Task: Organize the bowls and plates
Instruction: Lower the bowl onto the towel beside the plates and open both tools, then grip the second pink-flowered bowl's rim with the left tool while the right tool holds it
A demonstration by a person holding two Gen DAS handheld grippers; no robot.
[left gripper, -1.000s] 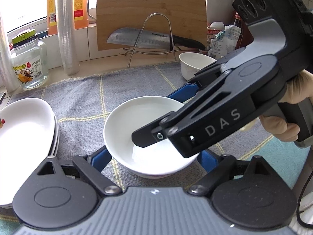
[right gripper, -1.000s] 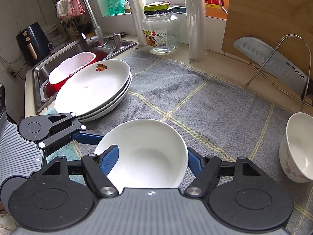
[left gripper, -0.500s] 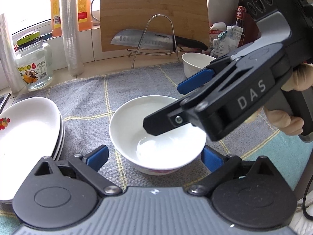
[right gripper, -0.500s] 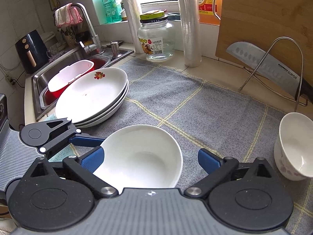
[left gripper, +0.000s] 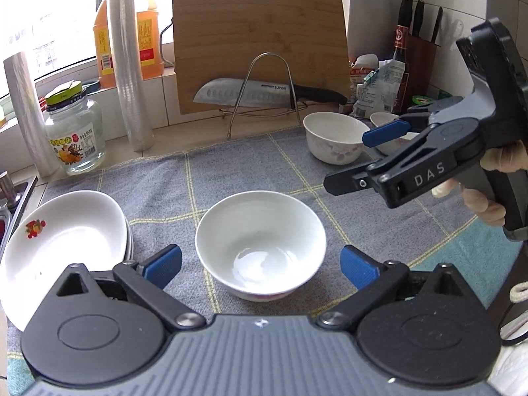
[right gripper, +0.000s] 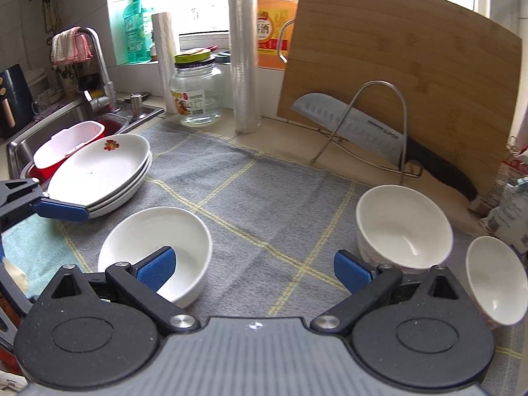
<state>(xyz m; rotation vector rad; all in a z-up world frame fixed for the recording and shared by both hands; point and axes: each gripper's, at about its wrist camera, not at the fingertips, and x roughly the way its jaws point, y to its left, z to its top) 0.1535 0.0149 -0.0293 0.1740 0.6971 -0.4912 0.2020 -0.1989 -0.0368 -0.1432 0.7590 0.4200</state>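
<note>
We hold both tongs spread and empty, our left tongs (left gripper: 260, 260) straddling the near bowl (left gripper: 260, 241) on the cloth (left gripper: 237, 171) beside the plate stack (left gripper: 66, 241), while our right tongs (right gripper: 254, 264) face two farther bowls (right gripper: 402, 227).

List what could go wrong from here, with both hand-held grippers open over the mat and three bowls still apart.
1. The two far bowls sit close together; reaching for one with the right hand-held gripper may knock the other.
2. The near bowl sits between the open fingers of the left hand-held gripper; a rim pinch on glazed ceramic could slip.
3. The plate stack sits near the sink edge.
</note>
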